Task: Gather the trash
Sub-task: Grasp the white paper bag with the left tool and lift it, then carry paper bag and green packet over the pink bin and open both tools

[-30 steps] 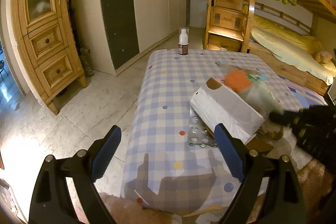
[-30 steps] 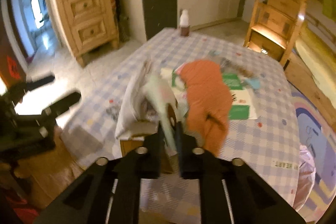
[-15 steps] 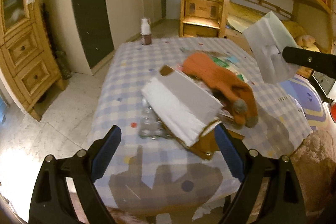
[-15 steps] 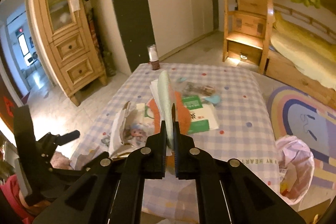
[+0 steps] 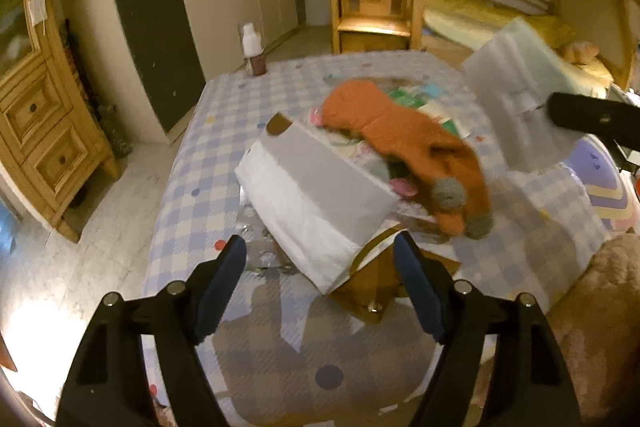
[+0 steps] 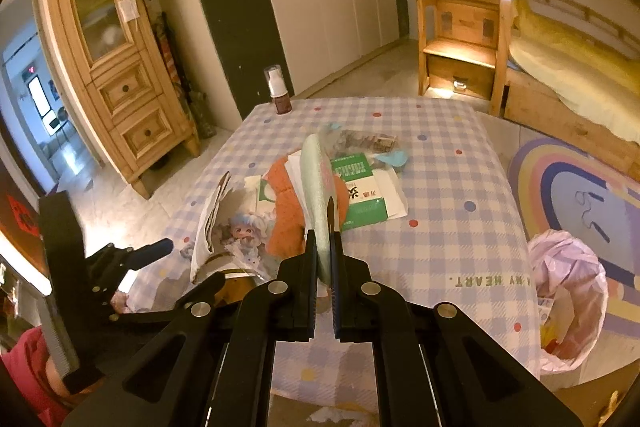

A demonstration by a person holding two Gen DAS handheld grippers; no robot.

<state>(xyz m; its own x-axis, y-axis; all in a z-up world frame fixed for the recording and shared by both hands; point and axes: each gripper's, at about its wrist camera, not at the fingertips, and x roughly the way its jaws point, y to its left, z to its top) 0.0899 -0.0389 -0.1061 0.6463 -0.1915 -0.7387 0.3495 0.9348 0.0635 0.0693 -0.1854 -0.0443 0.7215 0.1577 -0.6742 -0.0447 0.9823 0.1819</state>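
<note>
The right gripper [image 6: 324, 247] is clenched on a thin pale green foam sheet [image 6: 316, 179]. Its two fingers press the sheet's lower edge, and the sheet stands up edge-on above the table [image 6: 460, 187]. In the left wrist view the same sheet [image 5: 516, 95] shows its flat face, blurred, with the tip of the right gripper [image 5: 596, 117] at its right side.

The left gripper [image 5: 320, 259] is over the near end of the table with its jaws closing, but they are not yet on anything. The near corner of a white box [image 5: 316, 203] lies between the blue pads [image 5: 224, 275], without contact that I can see. A brown cardboard piece [image 5: 376, 287] comes out from under this box, and something shiny on its left side is too hidden to name.

Behind the box lies an orange knitted garment [image 5: 400, 131], partly over a green and white package [image 6: 364, 195] and other papers. Small wrappers [image 6: 368, 143] farther back are hard to make out.

At the far corner stands a small bottle [image 6: 278, 95] with a white cap. On the floor, at the right of the table, is a trash bin with a pink bag [image 6: 568, 291], cut by the table edge.
</note>
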